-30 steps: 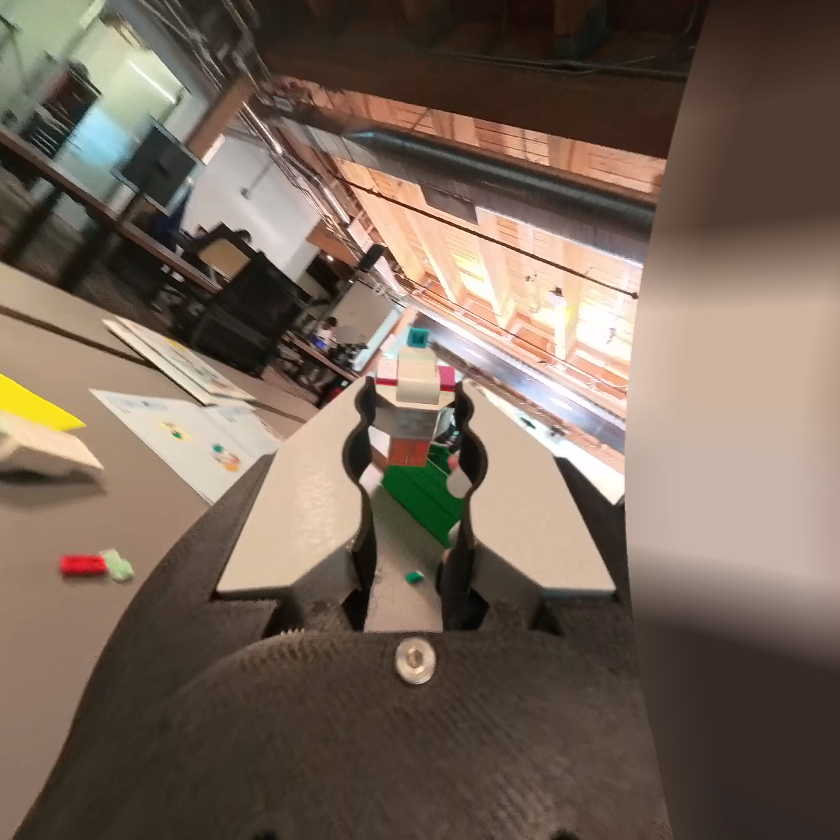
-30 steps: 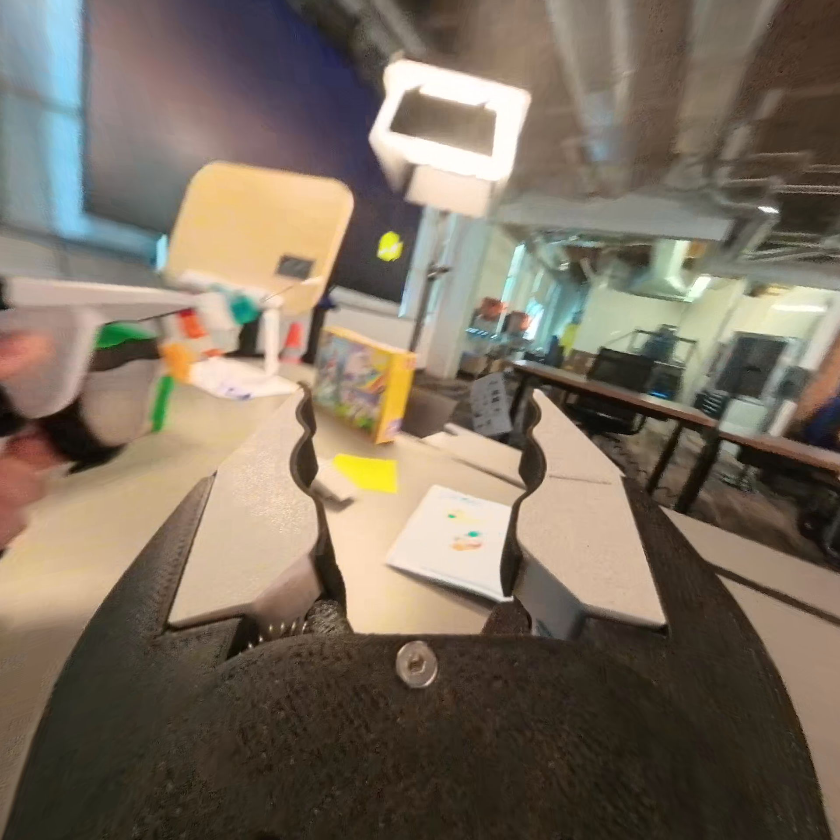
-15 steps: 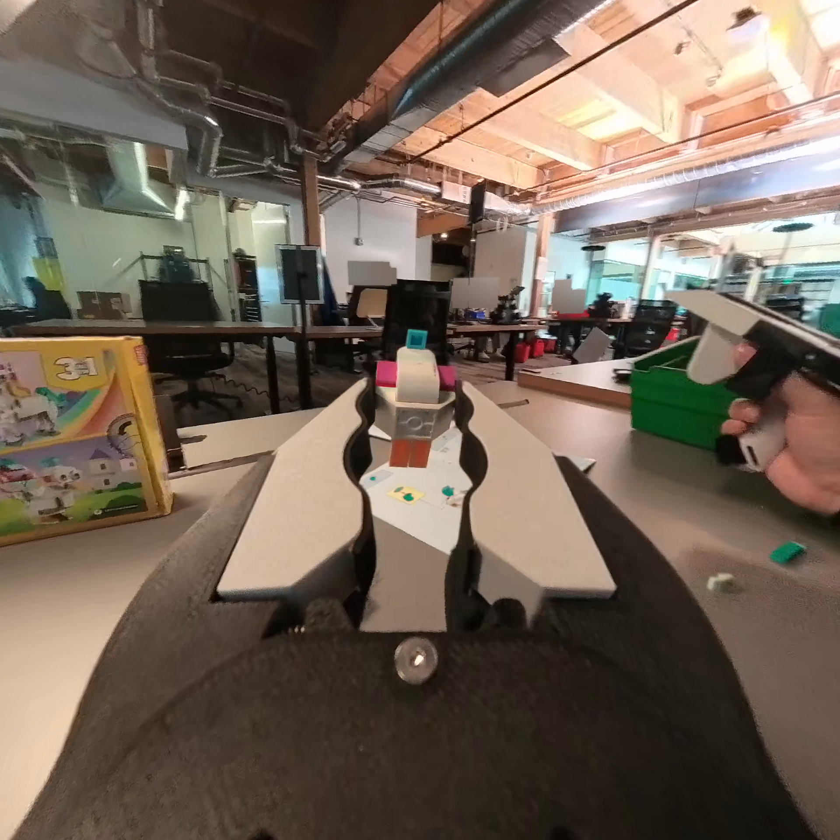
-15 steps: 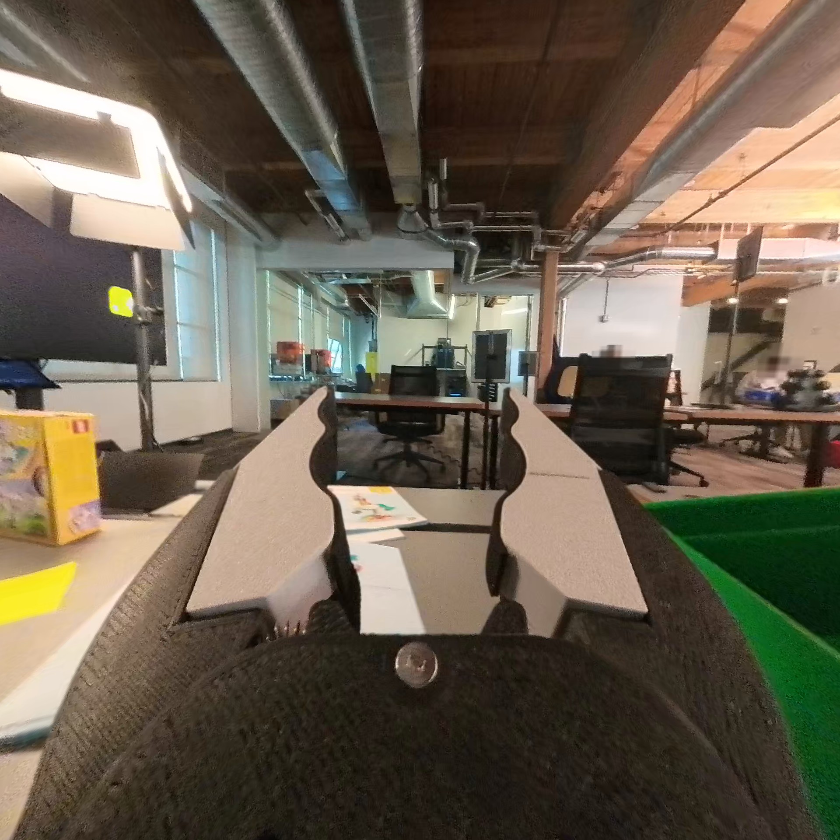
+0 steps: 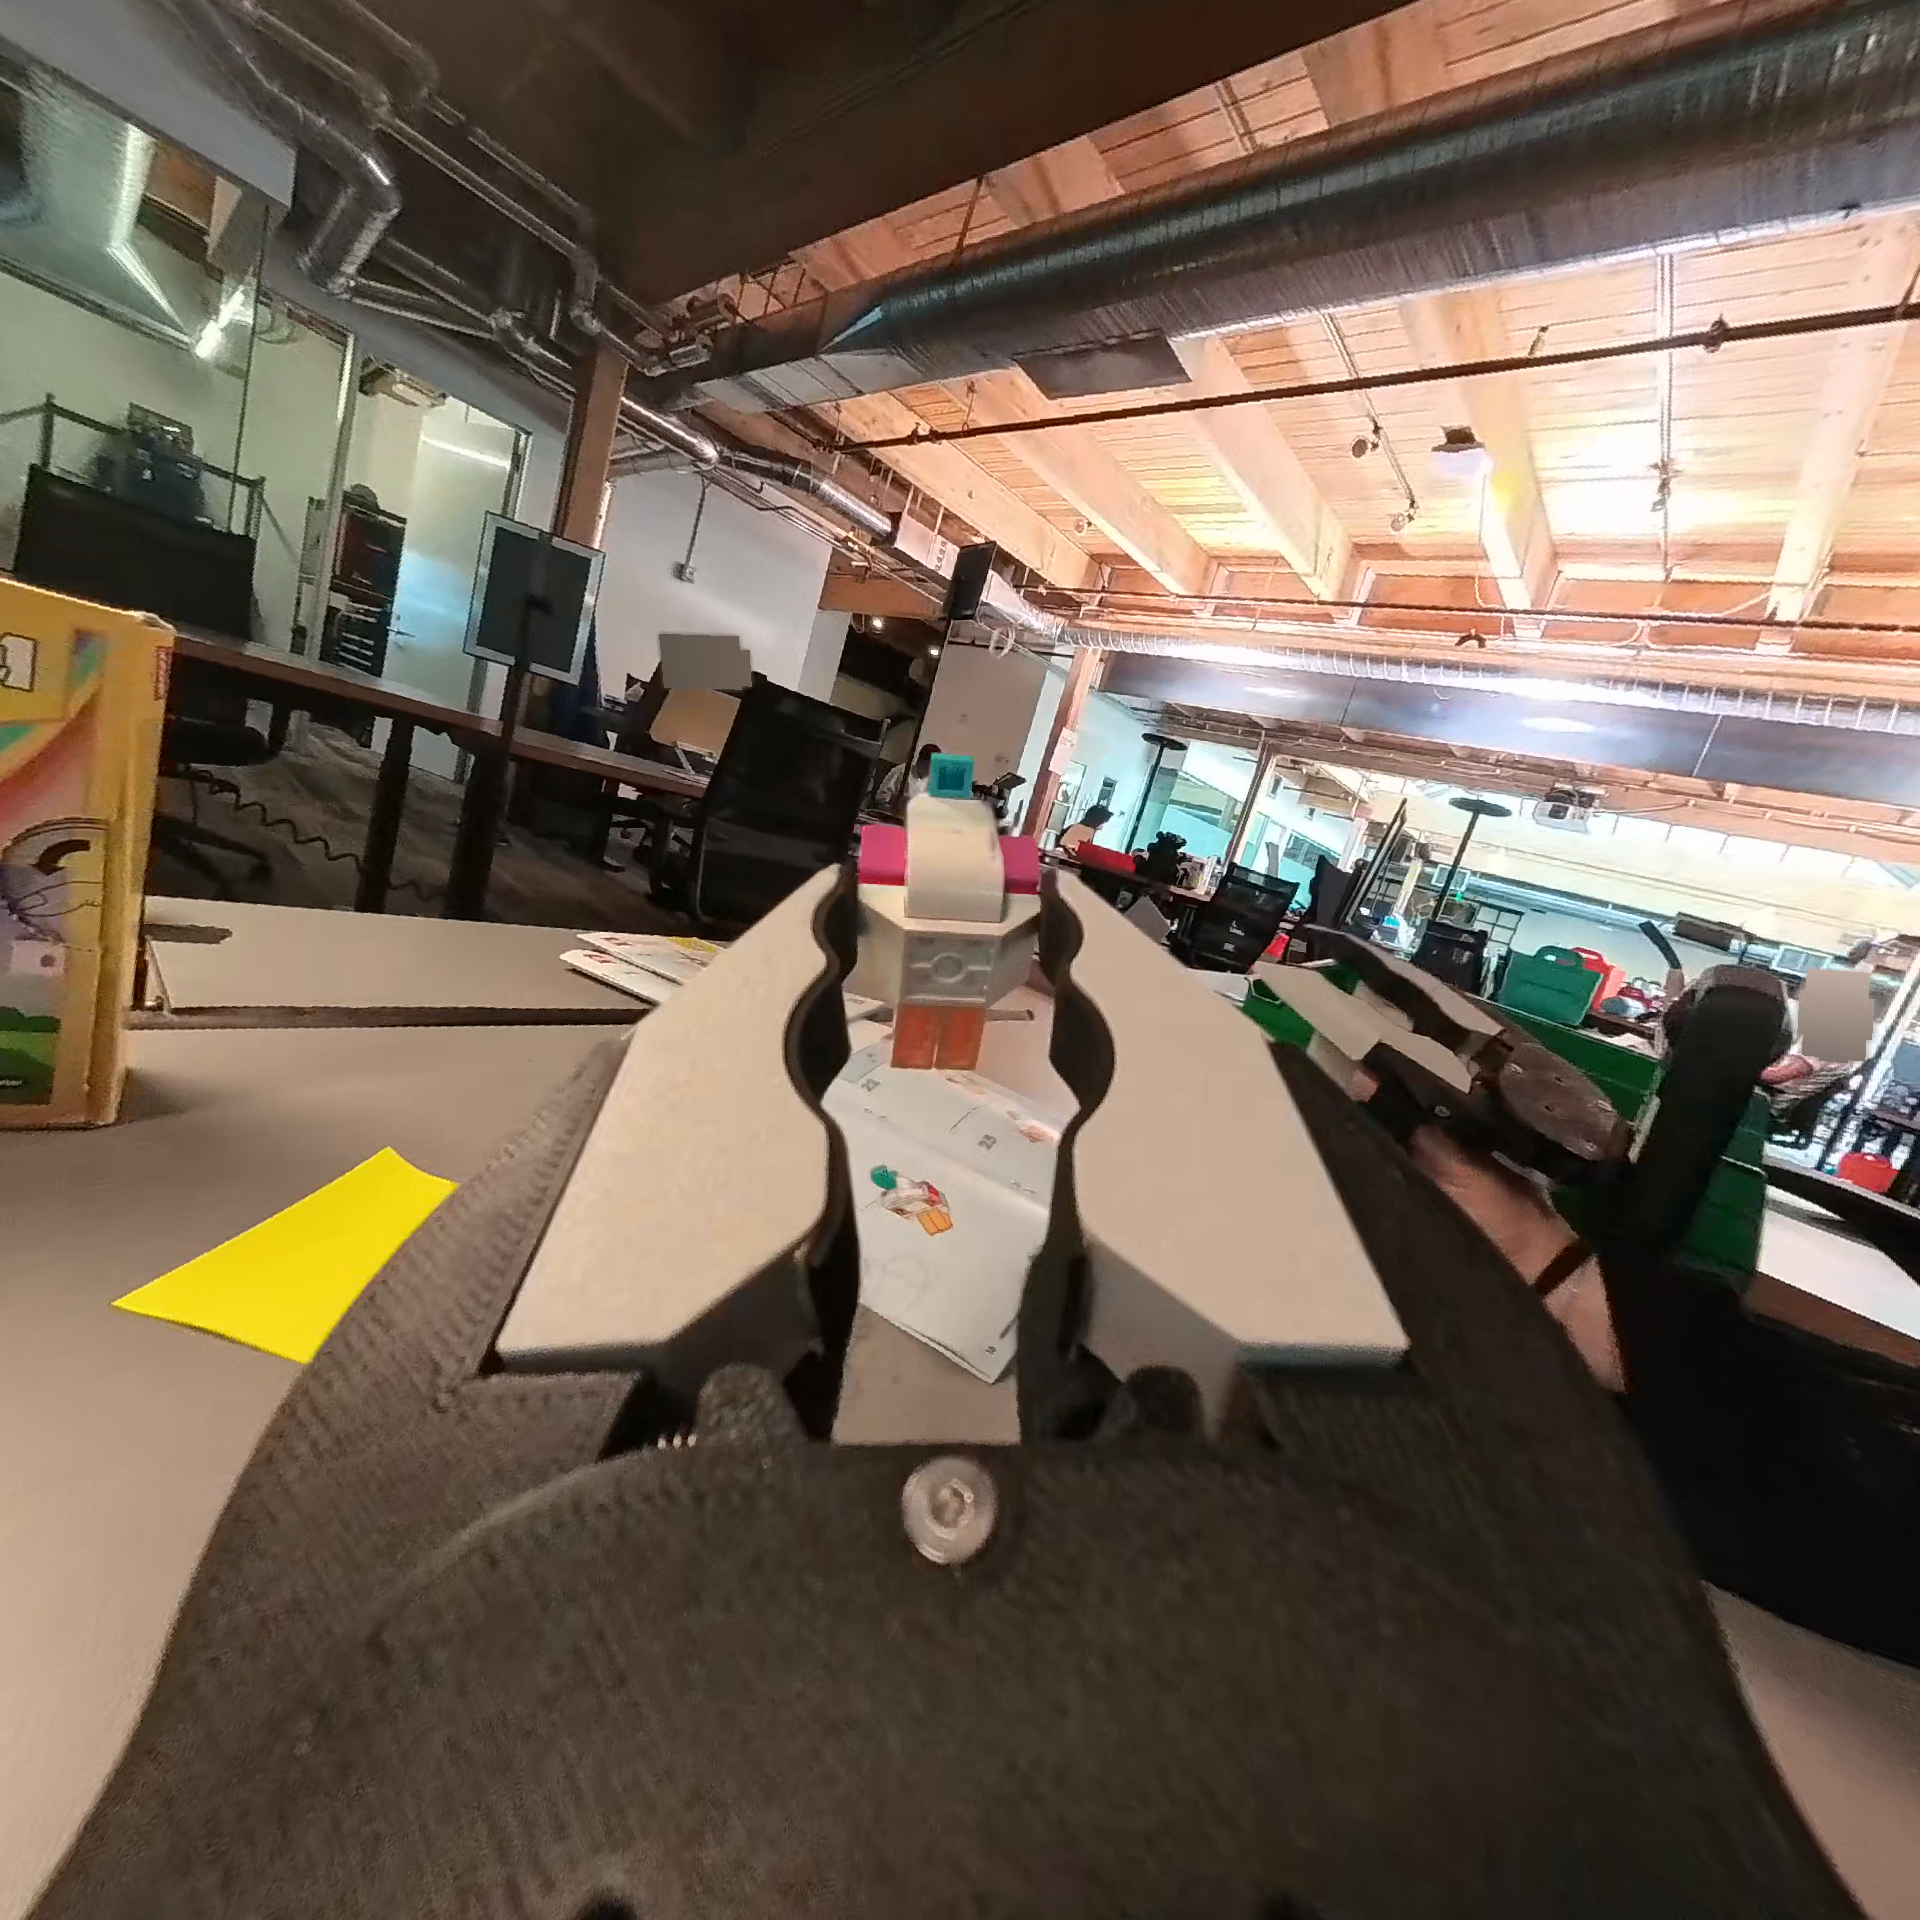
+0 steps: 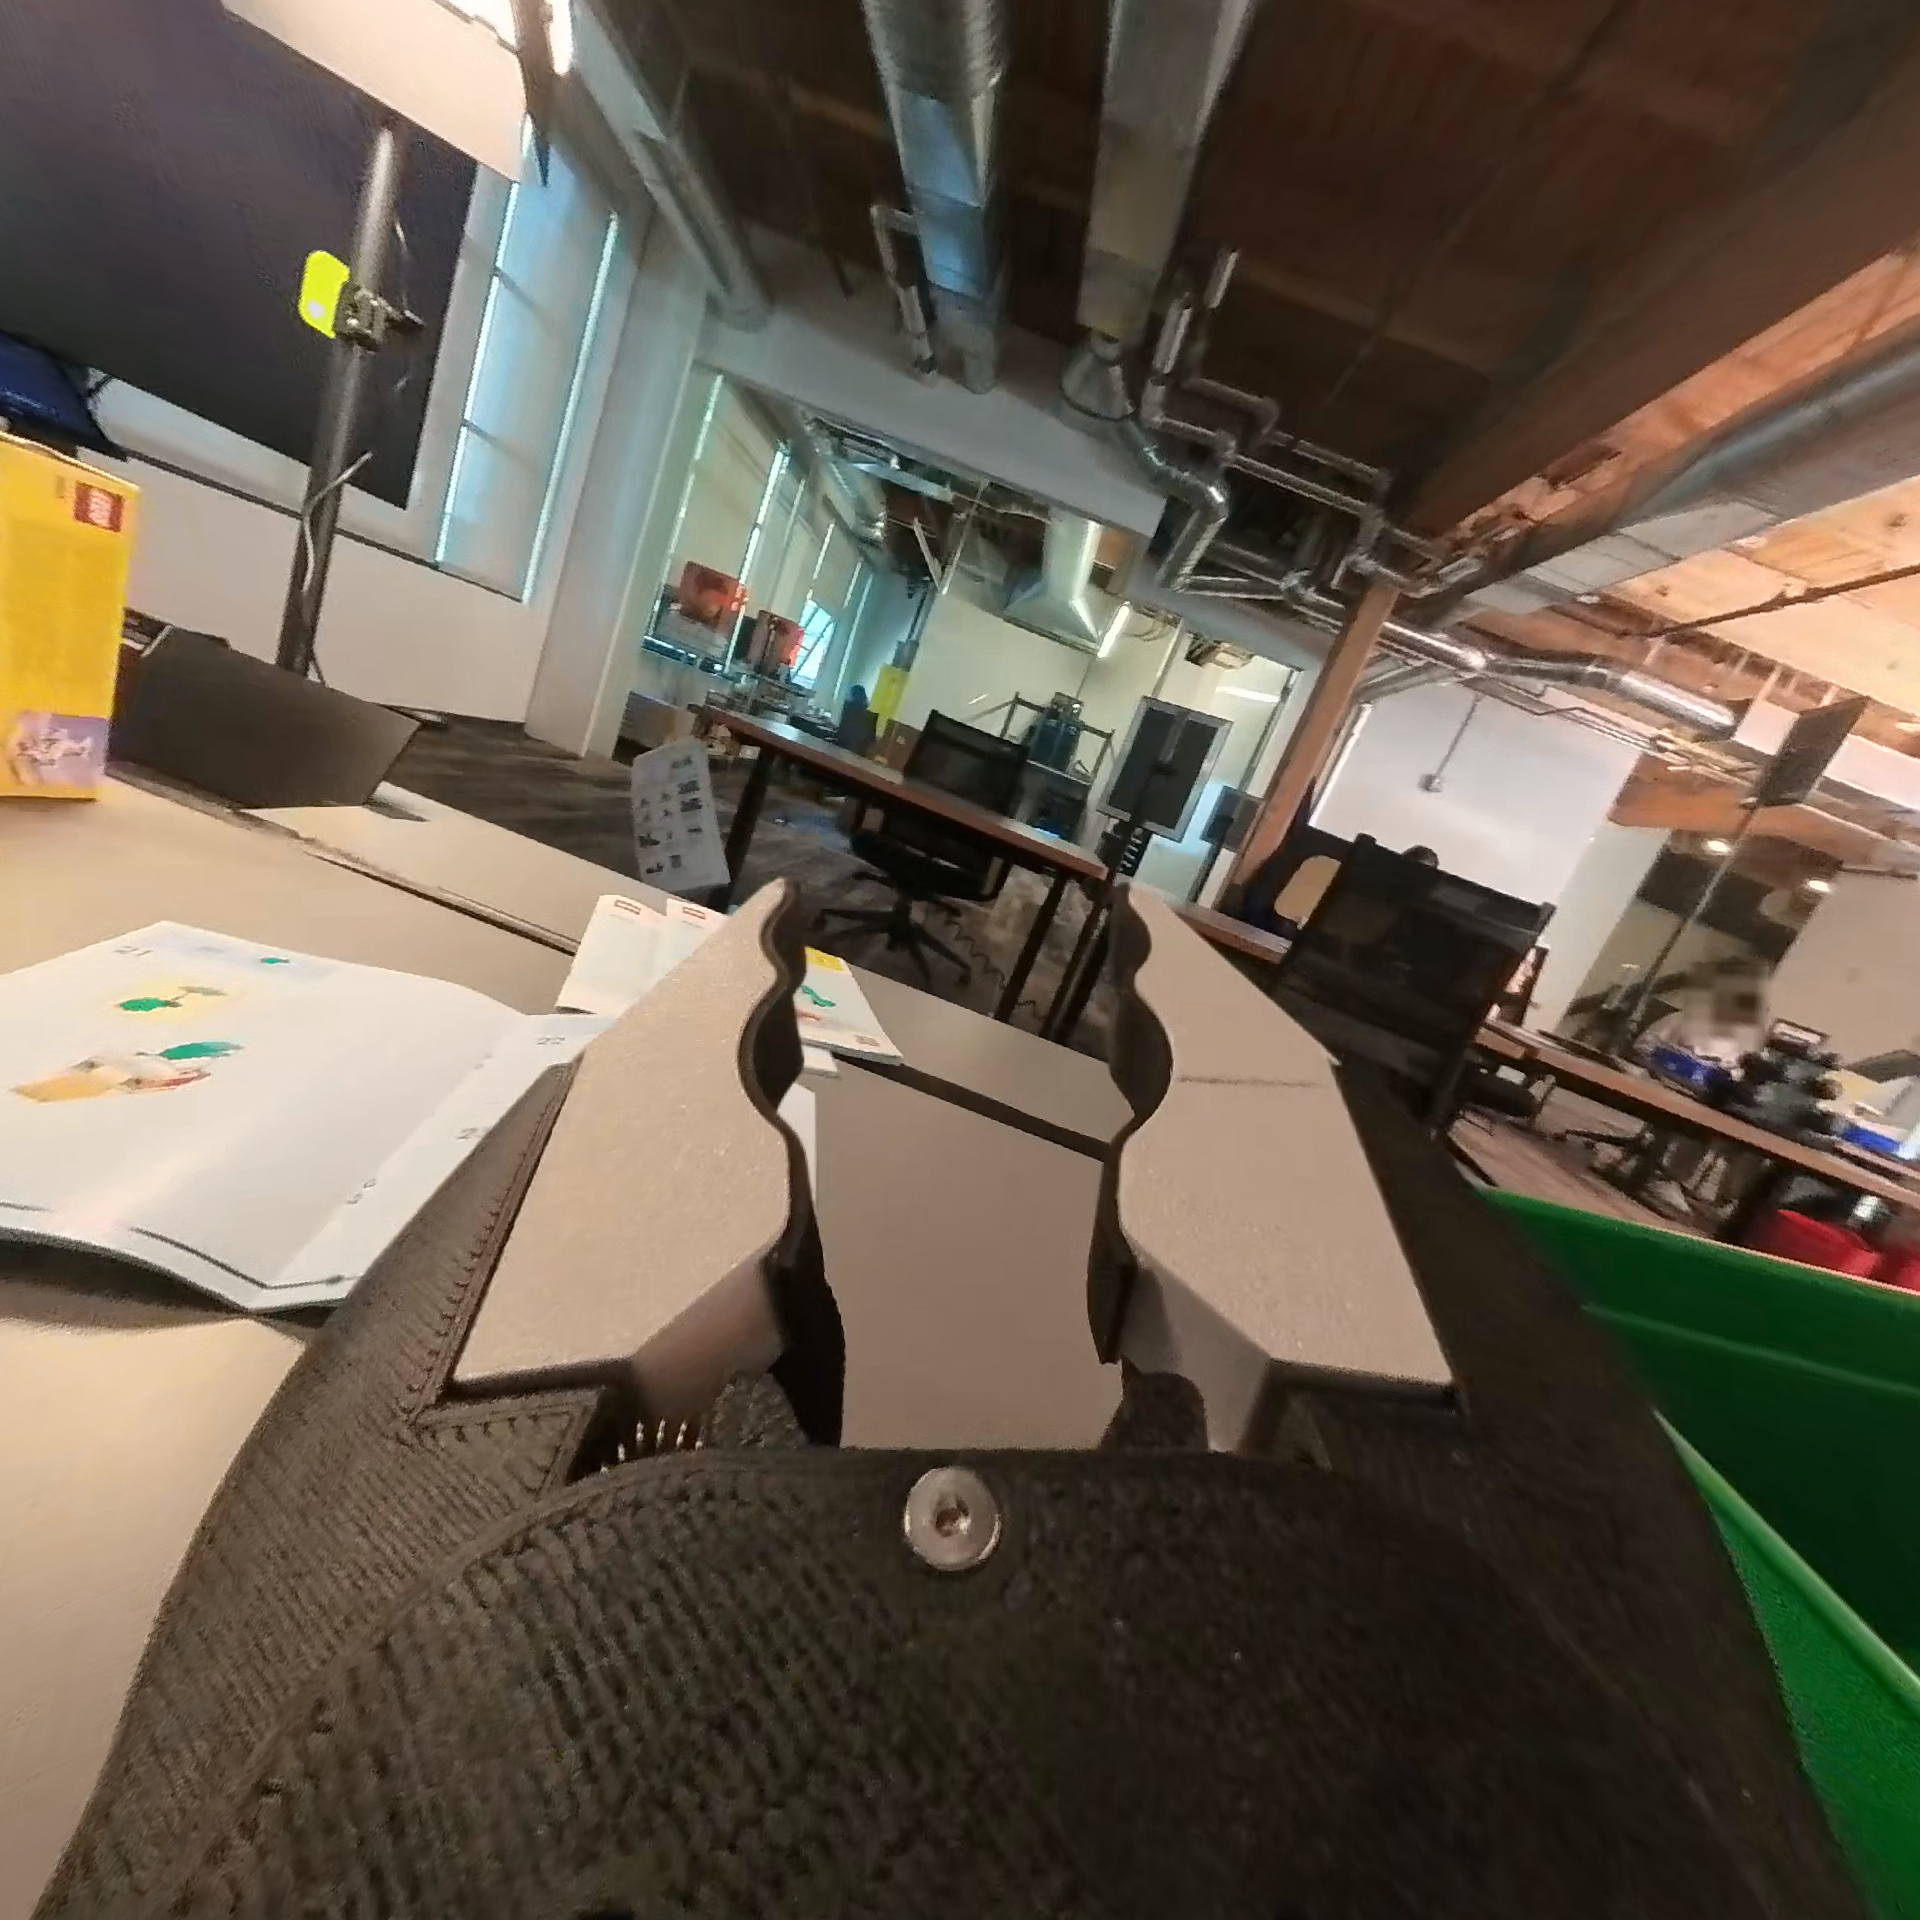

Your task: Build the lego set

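My left gripper [image 5: 943, 914] is shut on a small lego model [image 5: 943, 935], white and grey with pink side pieces, a teal stud on top and orange feet. It holds the model upright above the grey table [image 5: 312, 1081]. An open instruction booklet [image 5: 935, 1205] lies below it. My right gripper [image 6: 951, 914] is open and empty, low over the table [image 6: 956, 1195]. It also shows at the right of the left wrist view [image 5: 1340, 997], held by a hand. The booklet lies to its left in the right wrist view [image 6: 229, 1081].
A yellow lego box [image 5: 62, 914] stands at the far left, also seen in the right wrist view [image 6: 57, 644]. A yellow paper slip [image 5: 291, 1257] lies on the table. A green bin [image 6: 1766, 1382] stands at the right. More leaflets [image 6: 665, 945] lie farther back. The left gripper's tips are roughly 30 cm from the right gripper's.
The left gripper turned and levelled out with the model still in it. The right gripper swung right past the box and booklet to beside the green bin, and stayed open.
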A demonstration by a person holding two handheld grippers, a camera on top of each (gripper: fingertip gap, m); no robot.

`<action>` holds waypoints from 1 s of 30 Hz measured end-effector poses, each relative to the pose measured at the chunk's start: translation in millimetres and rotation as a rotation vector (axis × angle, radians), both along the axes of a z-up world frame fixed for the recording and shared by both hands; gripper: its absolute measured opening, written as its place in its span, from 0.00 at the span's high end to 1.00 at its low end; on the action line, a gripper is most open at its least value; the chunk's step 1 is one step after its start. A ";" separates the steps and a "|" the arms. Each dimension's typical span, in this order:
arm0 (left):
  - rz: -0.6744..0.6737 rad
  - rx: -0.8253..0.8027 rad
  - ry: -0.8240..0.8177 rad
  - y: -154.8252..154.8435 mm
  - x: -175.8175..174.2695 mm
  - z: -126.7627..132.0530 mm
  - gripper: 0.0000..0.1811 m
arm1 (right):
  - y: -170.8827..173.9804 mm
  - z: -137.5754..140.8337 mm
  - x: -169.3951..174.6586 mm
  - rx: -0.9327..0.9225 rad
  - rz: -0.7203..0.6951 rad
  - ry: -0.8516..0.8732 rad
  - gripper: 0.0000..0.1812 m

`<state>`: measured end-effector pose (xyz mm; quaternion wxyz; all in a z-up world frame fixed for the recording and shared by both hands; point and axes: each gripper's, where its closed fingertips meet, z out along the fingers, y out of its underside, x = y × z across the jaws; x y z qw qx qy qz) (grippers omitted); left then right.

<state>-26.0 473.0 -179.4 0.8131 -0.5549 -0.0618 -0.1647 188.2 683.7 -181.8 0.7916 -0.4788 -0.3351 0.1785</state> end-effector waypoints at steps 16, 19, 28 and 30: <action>-0.012 0.000 -0.084 0.0 -4.7 -2.7 0.81 | 7.9 -2.9 4.9 -0.060 0.008 0.050 0.73; 0.104 -0.022 -0.068 -4.3 -18.1 -4.8 0.81 | 9.3 -3.5 6.5 -0.071 0.005 0.057 0.74; 0.090 -0.027 -0.010 -5.9 -3.4 -1.3 0.81 | 7.5 -8.1 3.2 -0.082 0.005 0.028 0.77; 0.084 -0.029 0.013 -5.8 1.3 -0.5 0.81 | 7.1 -8.9 2.2 -0.084 0.008 0.024 0.77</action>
